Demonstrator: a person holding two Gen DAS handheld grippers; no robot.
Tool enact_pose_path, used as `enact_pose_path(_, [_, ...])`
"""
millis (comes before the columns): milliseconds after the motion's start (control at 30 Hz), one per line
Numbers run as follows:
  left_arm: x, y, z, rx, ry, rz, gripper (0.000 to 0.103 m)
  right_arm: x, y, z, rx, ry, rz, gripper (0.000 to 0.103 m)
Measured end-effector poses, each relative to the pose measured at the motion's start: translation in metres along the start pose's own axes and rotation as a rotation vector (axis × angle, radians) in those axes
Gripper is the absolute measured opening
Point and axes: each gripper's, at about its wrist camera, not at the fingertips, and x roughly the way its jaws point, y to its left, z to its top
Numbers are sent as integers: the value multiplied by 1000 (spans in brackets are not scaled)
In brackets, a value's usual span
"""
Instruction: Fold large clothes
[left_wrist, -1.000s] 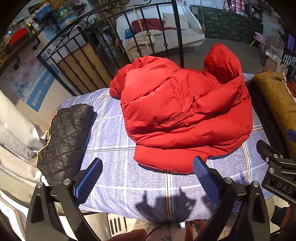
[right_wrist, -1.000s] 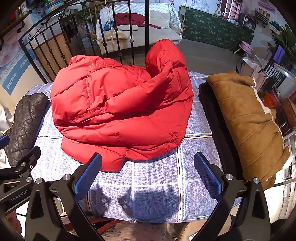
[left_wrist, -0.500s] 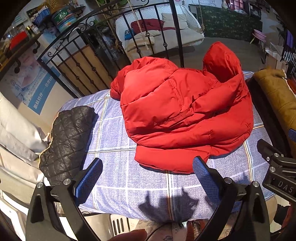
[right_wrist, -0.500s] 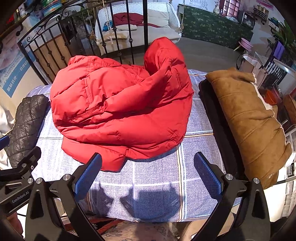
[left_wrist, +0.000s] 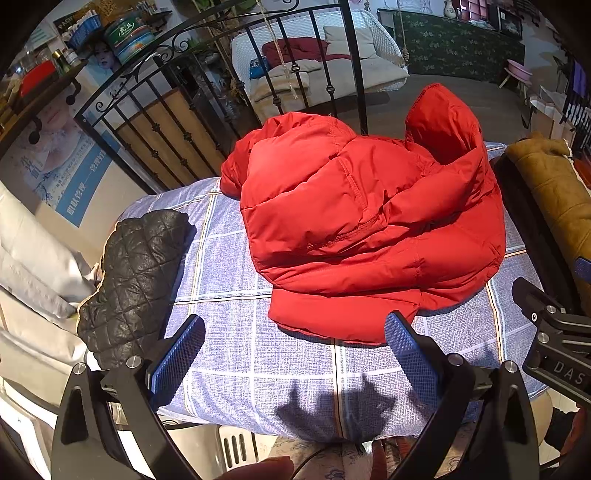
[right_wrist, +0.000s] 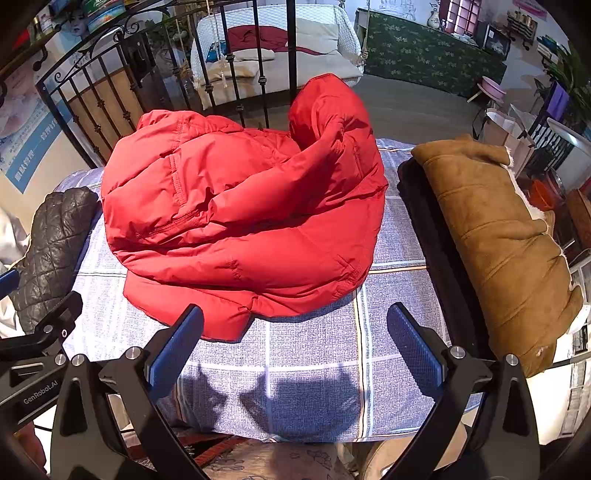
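One red puffer jacket (left_wrist: 369, 229) is lying bunched in the middle of the table (left_wrist: 288, 369), which is wearing a blue checked cloth, and its hood is standing up at the far side near the black iron railing (left_wrist: 207, 110). Two grippers are hovering over the near edge of the table, side by side. The left gripper (left_wrist: 293, 354) is holding its two blue-padded fingers wide apart with nothing between them, and the right gripper (right_wrist: 295, 343) is doing the same; neither is touching the jacket, whose near hem is lying just beyond the fingertips. Their two shadows are falling on the cloth below them. Three other garments are sitting around the red one: one black quilted jacket (left_wrist: 136, 280) folded at the left edge of the table, and at the right edge one tan suede coat (right_wrist: 498, 240) resting on top of one folded black garment (right_wrist: 428, 240). The red jacket is lying between them, apart from both piles.
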Motion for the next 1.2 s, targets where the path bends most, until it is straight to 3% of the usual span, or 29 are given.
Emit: enact_pose_path(1200, [3, 1, 1, -1, 9, -6, 96, 4, 1, 0, -1, 6, 0, 98])
